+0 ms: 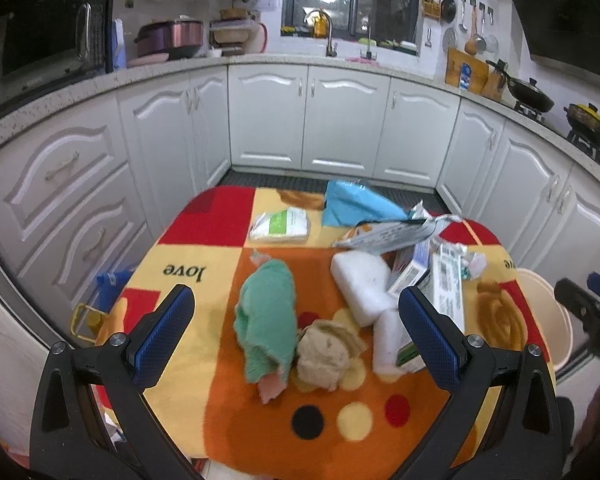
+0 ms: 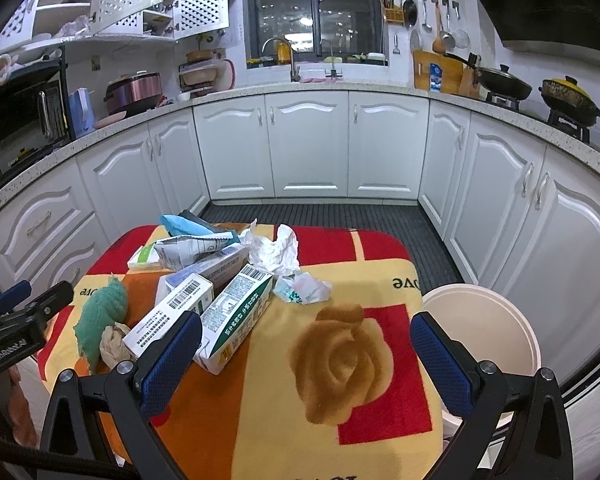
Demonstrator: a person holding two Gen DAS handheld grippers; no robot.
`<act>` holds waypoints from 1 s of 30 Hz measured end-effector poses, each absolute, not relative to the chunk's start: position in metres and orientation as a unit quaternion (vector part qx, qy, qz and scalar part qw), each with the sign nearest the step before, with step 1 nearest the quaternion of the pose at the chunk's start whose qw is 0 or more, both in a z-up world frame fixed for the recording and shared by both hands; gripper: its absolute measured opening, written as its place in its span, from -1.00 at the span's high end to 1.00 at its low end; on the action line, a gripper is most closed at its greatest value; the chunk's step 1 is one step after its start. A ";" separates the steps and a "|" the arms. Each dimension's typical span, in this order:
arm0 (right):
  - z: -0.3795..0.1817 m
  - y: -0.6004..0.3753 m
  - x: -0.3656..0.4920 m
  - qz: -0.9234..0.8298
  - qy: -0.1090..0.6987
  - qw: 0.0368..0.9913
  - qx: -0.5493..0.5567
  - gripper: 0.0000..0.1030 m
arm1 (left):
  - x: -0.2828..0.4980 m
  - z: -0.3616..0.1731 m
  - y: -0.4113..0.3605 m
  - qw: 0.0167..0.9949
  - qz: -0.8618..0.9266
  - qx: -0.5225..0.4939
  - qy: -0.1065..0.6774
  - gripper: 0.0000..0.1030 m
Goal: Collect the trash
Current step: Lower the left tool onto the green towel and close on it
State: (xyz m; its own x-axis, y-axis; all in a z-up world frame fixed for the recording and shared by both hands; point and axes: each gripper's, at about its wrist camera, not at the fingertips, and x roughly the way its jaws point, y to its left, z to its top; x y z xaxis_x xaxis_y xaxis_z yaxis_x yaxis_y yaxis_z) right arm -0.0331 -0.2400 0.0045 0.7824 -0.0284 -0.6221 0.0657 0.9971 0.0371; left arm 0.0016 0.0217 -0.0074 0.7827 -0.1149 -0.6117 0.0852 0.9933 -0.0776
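Trash lies on a small table under a colourful blanket (image 1: 228, 360). In the left wrist view a green cloth (image 1: 266, 316) and a beige crumpled wad (image 1: 324, 354) lie between the fingers of my open left gripper (image 1: 296, 332), which hovers over them. White foam blocks (image 1: 362, 280), cartons (image 1: 446, 284) and a torn foil bag (image 1: 392, 234) sit to the right. In the right wrist view my right gripper (image 2: 306, 356) is open and empty above the blanket's rose pattern. Cartons (image 2: 236, 312), crumpled paper (image 2: 274, 250) and a small wrapper (image 2: 304, 288) lie ahead of it on the left.
A cream bin (image 2: 496, 320) stands at the table's right side, also seen as a bin rim (image 1: 548, 304) in the left wrist view. White kitchen cabinets (image 2: 308, 144) ring the room. A blue bag (image 1: 356, 204) and a white pack (image 1: 280, 226) lie at the table's far edge.
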 end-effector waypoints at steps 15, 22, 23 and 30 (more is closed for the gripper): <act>-0.021 -0.249 0.003 0.018 0.373 0.927 0.035 -1.00 | 0.027 -0.049 0.062 0.912 -0.078 -0.027 0.402 -0.97; -0.028 -0.262 0.026 0.016 0.381 0.924 0.034 -0.89 | 0.068 -0.057 0.051 0.904 -0.080 -0.035 0.419 -0.97; -0.030 -0.265 0.031 0.014 0.384 0.923 0.033 -0.77 | 0.074 -0.060 0.048 0.902 -0.079 -0.030 0.424 -0.91; -0.051 -0.290 0.077 0.029 0.428 0.900 0.075 -0.37 | 0.106 -0.081 0.038 0.880 -0.087 -0.012 0.467 -0.57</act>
State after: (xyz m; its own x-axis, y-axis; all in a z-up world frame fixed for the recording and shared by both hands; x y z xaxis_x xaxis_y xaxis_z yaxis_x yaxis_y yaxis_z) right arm 0.0769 -0.2899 -0.0508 0.6326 0.1164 -0.7657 0.0121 0.9870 0.1601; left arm 0.1059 0.0377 -0.0807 0.5491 -0.1648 -0.8194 0.1418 0.9845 -0.1031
